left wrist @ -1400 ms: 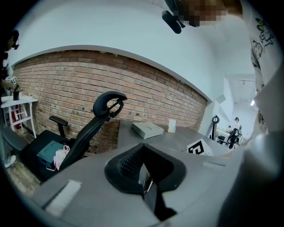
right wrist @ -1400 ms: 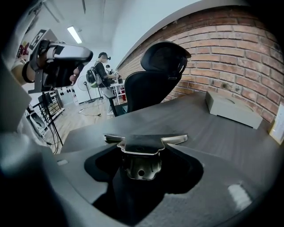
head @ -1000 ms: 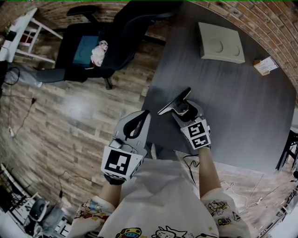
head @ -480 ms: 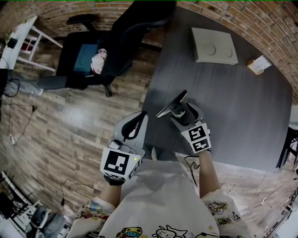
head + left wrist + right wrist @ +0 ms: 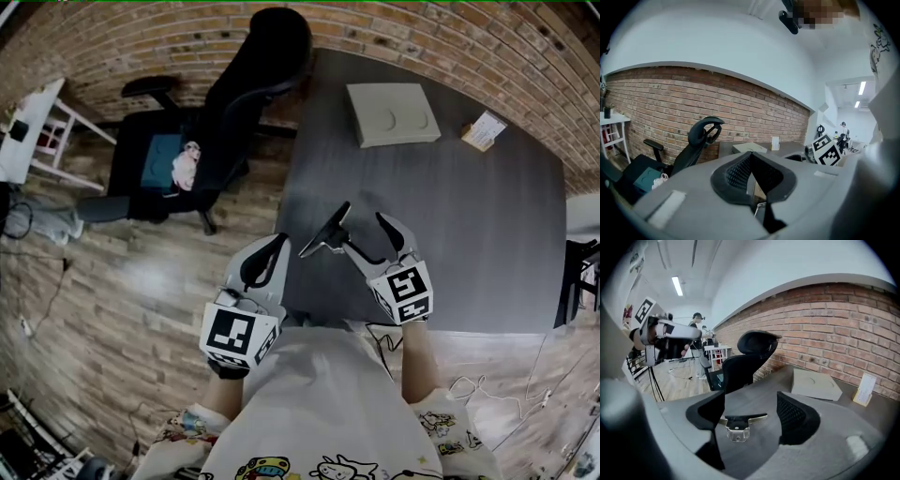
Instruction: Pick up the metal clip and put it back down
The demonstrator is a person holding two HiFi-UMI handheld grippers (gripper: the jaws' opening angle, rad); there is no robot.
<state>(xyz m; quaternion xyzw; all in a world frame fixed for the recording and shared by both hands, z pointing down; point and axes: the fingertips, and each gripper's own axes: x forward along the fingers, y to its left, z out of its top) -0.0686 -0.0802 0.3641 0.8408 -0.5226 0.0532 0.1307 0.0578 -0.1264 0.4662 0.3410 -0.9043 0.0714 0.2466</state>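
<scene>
Two grippers over dark matte surface [image 5: 487, 216].
L gripper [image 5: 752, 180] jaws shut, ribbed black pads together; R gripper [image 5: 750, 411] jaws just opened wide, shiny metal clip [image 5: 739, 423] w/ flat lever & U-shaped body between them, by left-side jaw, unsqueezed.

I held my left gripper [image 5: 279, 240], jaws shut, off the table's [image 5: 469, 234] near corner. My right gripper [image 5: 362, 213] was above that corner, its jaws just opened, the metal clip [image 5: 737, 424] between them.

Grey left claw [image 5: 278, 242] and right claw [image 5: 362, 225] bear square-marked cubes [image 5: 232, 335]; pale shirt [image 5: 319, 403] seems cartoon-printed.
</scene>
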